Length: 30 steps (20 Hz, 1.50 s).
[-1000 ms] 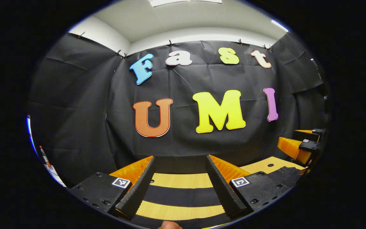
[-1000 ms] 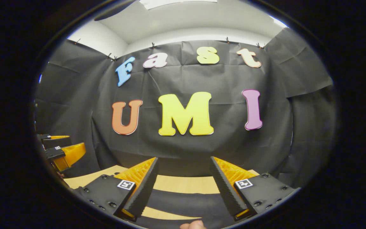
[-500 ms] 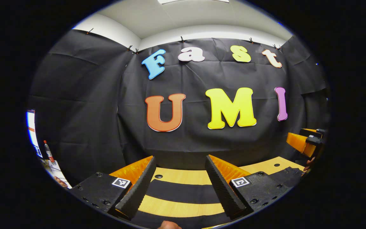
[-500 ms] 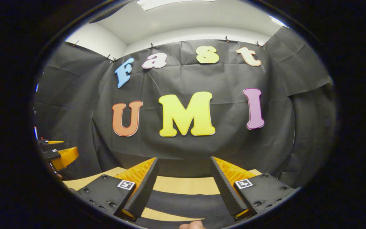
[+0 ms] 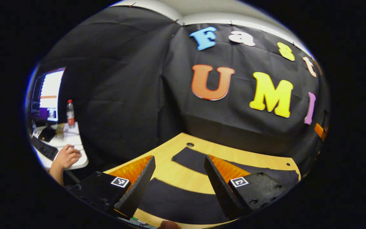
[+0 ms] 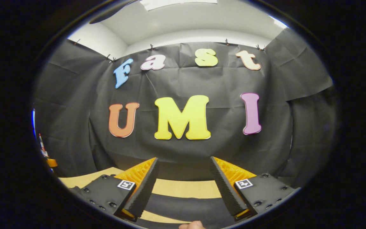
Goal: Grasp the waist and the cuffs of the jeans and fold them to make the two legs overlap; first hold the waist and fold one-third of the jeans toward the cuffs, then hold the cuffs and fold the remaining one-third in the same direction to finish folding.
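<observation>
In the left gripper view we see the left claw (image 5: 176,184) spread wide and holding nothing above a wooden table (image 5: 183,173). Dark jeans (image 5: 173,200) lie flat beneath and ahead of it, their legs showing as two bands, cut off at the edges. Far to its left, a person's hand (image 5: 67,156) rests at a desk (image 5: 75,140). In the right gripper view the right claw (image 6: 183,187) is likewise spread; the jeans (image 6: 183,210) lie under it, partly hidden.

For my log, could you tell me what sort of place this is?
Probably a recording booth: black cloth wall, wooden table with dark jeans, and beside it a desk with a monitor.
</observation>
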### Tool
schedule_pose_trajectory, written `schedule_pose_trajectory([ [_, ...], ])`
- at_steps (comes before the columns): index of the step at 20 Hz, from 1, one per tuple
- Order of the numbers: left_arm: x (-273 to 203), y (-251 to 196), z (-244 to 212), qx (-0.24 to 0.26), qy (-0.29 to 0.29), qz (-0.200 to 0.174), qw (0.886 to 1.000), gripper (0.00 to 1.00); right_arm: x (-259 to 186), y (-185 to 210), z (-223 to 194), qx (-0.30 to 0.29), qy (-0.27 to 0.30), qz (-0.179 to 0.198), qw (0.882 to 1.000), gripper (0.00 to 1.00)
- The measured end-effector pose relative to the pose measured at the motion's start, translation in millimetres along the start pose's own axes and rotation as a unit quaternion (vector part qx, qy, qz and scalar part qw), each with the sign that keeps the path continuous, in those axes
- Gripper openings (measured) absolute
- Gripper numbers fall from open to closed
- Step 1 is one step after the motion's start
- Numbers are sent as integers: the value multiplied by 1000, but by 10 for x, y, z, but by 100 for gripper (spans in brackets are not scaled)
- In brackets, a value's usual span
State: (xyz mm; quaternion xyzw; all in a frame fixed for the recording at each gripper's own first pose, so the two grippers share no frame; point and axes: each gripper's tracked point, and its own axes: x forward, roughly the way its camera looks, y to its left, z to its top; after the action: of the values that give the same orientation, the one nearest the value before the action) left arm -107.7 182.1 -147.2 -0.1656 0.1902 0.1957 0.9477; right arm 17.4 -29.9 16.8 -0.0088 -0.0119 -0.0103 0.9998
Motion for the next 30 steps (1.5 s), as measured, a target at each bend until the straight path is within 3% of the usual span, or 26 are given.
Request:
schedule_pose_trajectory([
  [1,-13,161,-144,-25,23,12,999,99,5,-37,-13,-1,1,-4,1000,94],
  [3,-16,345,-400,-87,61,23,994,99,1,-80,-16,-4,1,-9,1000,98],
  [4,-93,439,-560,-123,90,21,988,99,16,-95,-9,-6,2,-11,1000,94],
  [6,-156,547,-890,-194,143,22,970,99,7,-97,-9,-9,1,-11,1000,98],
  [9,-150,737,-1342,-262,203,53,942,99,-25,-87,-10,-16,0,-11,1000,94],
  [13,-143,847,-1556,-381,231,76,892,99,-83,-129,-26,-22,4,-16,1000,94],
  [16,-57,834,-1689,-404,248,78,877,99,-86,-202,-50,-23,11,-26,999,98],
  [17,-34,822,-1702,-408,252,76,874,99,-94,-224,-55,-22,13,-29,999,94],
  [19,28,802,-1720,-411,259,75,871,100,-107,-273,-27,-22,11,-35,999,98],
  [21,96,777,-1755,-404,262,74,873,99,-118,-315,3,-27,7,-40,999,94],
  [22,133,746,-1735,-402,264,71,874,99,-124,-338,1,-30,7,-43,999,98],
  [23,167,729,-1721,-399,263,69,876,98,-136,-369,-16,-32,9,-46,998,94],
  [28,392,644,-1690,-376,265,58,886,100,-144,-468,-92,-27,19,-60,998,98],
  [30,425,620,-1721,-351,276,59,893,95,-131,-502,-145,-24,25,-65,997,94],
])
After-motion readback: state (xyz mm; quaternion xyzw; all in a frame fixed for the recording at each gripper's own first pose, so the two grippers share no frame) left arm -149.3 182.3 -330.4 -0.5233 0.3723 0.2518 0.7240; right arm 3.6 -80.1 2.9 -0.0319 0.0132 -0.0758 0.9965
